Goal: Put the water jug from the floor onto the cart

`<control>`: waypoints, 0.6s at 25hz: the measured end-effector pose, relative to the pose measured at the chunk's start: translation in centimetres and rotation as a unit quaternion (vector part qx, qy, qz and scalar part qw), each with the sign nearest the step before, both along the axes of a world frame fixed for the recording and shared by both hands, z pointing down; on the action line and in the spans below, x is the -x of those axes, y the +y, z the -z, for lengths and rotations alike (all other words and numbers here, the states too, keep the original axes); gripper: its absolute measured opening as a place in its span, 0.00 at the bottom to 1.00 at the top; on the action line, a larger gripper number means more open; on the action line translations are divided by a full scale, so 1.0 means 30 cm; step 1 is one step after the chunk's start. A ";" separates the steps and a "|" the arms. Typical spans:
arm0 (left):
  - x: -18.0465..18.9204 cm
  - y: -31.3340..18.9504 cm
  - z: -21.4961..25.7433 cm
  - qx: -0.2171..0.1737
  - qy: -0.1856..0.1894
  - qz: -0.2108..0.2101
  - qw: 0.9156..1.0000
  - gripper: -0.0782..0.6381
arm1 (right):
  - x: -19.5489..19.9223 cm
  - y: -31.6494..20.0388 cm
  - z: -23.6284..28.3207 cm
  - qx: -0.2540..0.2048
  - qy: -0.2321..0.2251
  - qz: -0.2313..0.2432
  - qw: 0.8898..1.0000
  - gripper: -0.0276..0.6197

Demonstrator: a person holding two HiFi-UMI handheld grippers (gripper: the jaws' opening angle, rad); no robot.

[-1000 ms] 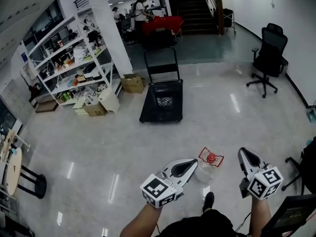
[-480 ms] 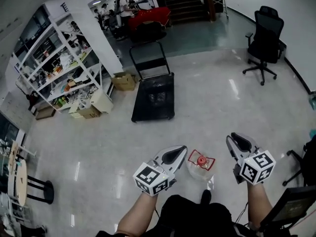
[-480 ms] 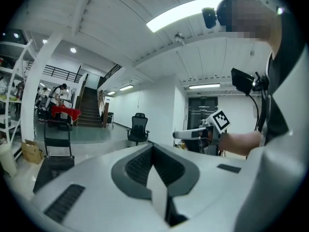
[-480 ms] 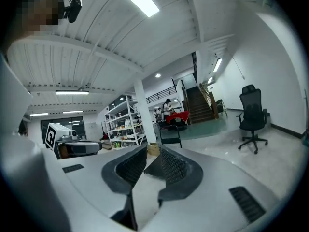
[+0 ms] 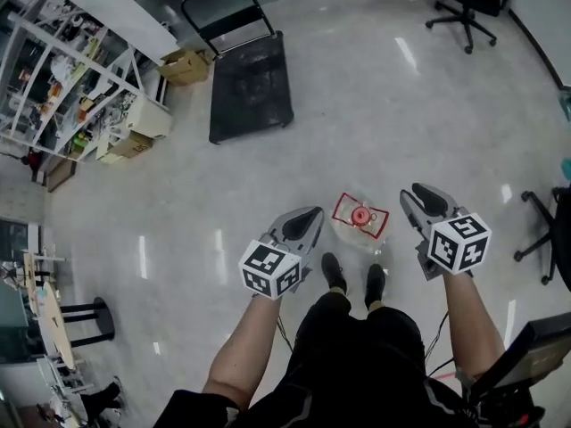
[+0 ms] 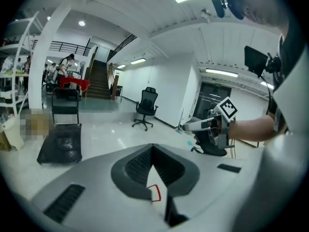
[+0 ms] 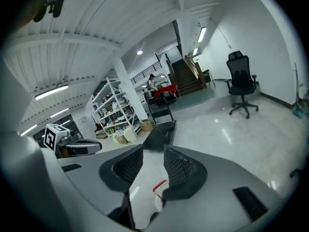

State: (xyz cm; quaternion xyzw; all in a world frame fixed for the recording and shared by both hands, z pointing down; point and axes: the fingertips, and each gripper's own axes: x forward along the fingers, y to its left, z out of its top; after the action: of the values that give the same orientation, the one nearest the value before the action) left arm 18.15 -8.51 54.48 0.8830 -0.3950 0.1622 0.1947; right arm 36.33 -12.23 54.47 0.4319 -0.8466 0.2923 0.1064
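Lowered now, the left tool [image 5: 312, 214], clenched, and the right tool [image 5: 412, 193], jaws just opening and empty, flank the water jug [image 5: 360, 230].

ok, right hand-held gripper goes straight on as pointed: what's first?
Likely bare floor, short of the cart; depth unclear. The right hand-held gripper tilts down, jaws just opened further with nothing between them. The water jug sits to its left, off that line.

Pale grey, teardrop-shaped left gripper [image 5: 311, 214] and matching right gripper [image 5: 413, 193]; black ribbed pads [image 7: 179, 167] line the jaws; each carries a white cube [image 5: 269, 268] printed with black square markers; the person wears black trousers [image 5: 357, 346] and black shoes [image 5: 333, 272].
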 end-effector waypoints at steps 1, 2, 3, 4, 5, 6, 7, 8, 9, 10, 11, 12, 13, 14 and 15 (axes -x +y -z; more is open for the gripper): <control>0.021 -0.017 -0.079 0.018 -0.001 0.006 1.000 0.10 | 0.014 -0.013 -0.070 0.022 -0.007 -0.004 1.000 0.23; 0.044 -0.032 -0.166 0.039 -0.003 0.013 0.999 0.10 | 0.028 -0.024 -0.144 0.042 -0.014 -0.012 0.999 0.23; 0.069 -0.041 -0.257 0.063 -0.003 0.022 0.998 0.10 | 0.043 -0.032 -0.221 0.058 -0.017 -0.020 0.998 0.24; 0.094 -0.042 -0.342 0.090 0.001 0.031 0.995 0.10 | 0.057 -0.035 -0.299 0.071 -0.013 -0.027 0.997 0.24; 0.116 -0.039 -0.416 0.115 0.007 0.040 0.993 0.10 | 0.067 -0.035 -0.373 0.083 -0.005 -0.035 0.996 0.25; 0.130 -0.034 -0.479 0.136 0.014 0.046 0.990 0.10 | 0.072 -0.036 -0.442 0.095 0.004 -0.042 0.995 0.25; 0.136 -0.033 -0.534 0.150 0.019 0.049 0.987 0.10 | 0.070 -0.039 -0.509 0.106 0.010 -0.050 0.993 0.25; 0.134 -0.034 -0.588 0.161 0.019 0.049 0.986 0.10 | 0.063 -0.042 -0.577 0.119 0.013 -0.057 0.991 0.26; 0.126 -0.035 -0.643 0.170 0.016 0.047 0.984 0.10 | 0.053 -0.042 -0.647 0.133 0.013 -0.064 0.989 0.26; 0.115 -0.036 -0.697 0.179 0.012 0.043 0.983 0.10 | 0.042 -0.038 -0.718 0.150 0.012 -0.071 0.986 0.26; 0.105 -0.036 -0.749 0.188 0.007 0.039 0.981 0.10 | 0.032 -0.028 -0.786 0.168 0.014 -0.077 0.983 0.26; 0.098 -0.036 -0.799 0.197 0.004 0.037 0.980 0.10 | 0.027 -0.012 -0.851 0.185 0.016 -0.084 0.979 0.26; 0.096 -0.032 -0.848 0.206 0.002 0.038 0.978 0.10 | 0.029 0.008 -0.914 0.200 0.019 -0.090 0.975 0.26; 0.098 -0.028 -0.896 0.215 0.002 0.040 0.976 0.10 | 0.038 0.027 -0.974 0.213 0.021 -0.093 0.972 0.26; 0.097 -0.026 -0.943 0.223 0.004 0.043 0.974 0.10 | 0.049 0.042 -1.029 0.224 0.023 -0.093 0.970 0.26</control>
State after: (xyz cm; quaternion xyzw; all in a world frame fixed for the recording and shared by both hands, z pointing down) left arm 15.23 -9.29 82.76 0.7999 -0.3860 0.2344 0.3952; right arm 34.86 -10.99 85.35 0.4804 -0.7129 0.4732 0.1922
